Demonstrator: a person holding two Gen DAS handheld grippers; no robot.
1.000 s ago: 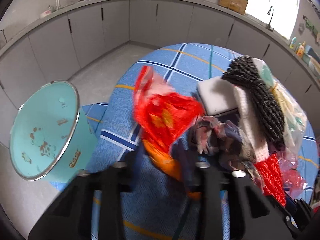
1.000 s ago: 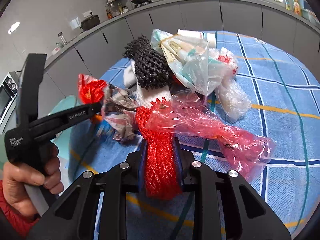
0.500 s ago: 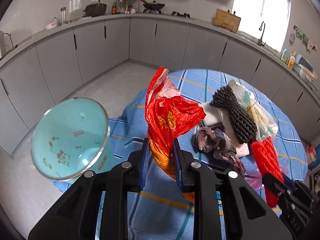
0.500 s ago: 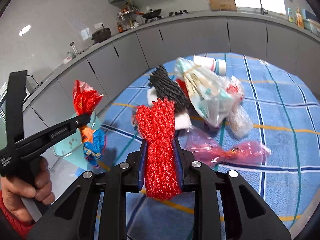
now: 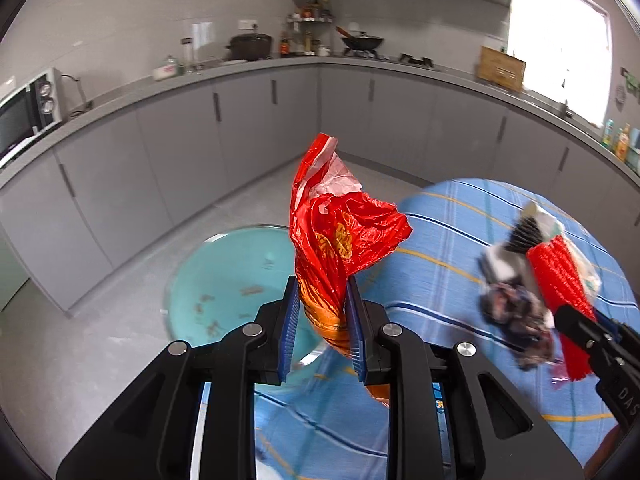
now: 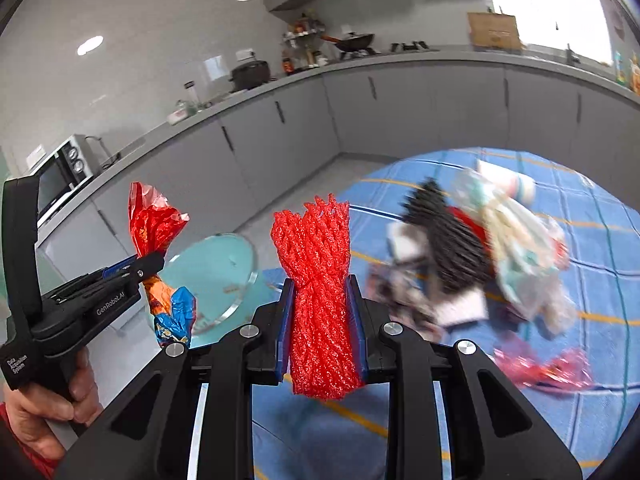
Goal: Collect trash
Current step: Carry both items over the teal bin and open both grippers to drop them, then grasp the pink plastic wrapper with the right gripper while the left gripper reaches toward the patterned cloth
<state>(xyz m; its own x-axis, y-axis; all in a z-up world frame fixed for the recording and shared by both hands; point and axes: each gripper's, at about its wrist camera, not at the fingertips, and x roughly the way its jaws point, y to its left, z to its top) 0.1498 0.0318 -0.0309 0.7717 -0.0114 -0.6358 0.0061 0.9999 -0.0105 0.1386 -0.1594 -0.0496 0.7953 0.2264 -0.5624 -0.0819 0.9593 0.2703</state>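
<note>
My left gripper (image 5: 320, 312) is shut on a crumpled red and orange snack bag (image 5: 340, 240), held in the air above the turquoise trash bin (image 5: 224, 276) on the floor. My right gripper (image 6: 320, 320) is shut on a red foam net sleeve (image 6: 316, 280), raised over the table's left edge. In the right wrist view the left gripper (image 6: 154, 264) shows at the left with the snack bag (image 6: 154, 224), and the bin (image 6: 212, 272) lies behind it. The right gripper (image 5: 576, 320) with the net sleeve (image 5: 560, 280) shows at the right of the left wrist view.
A round table with a blue plaid cloth (image 6: 592, 272) carries a blurred trash pile: a black foam net (image 6: 448, 236), a clear plastic bag (image 6: 520, 240), a pink wrapper (image 6: 540, 368). Grey kitchen cabinets (image 5: 248, 128) ring the room. A hand (image 6: 44, 408) grips the left tool.
Both grippers have lifted their trash off the table and swung left toward the bin. The trash pile now sits lower and farther right in both views.
</note>
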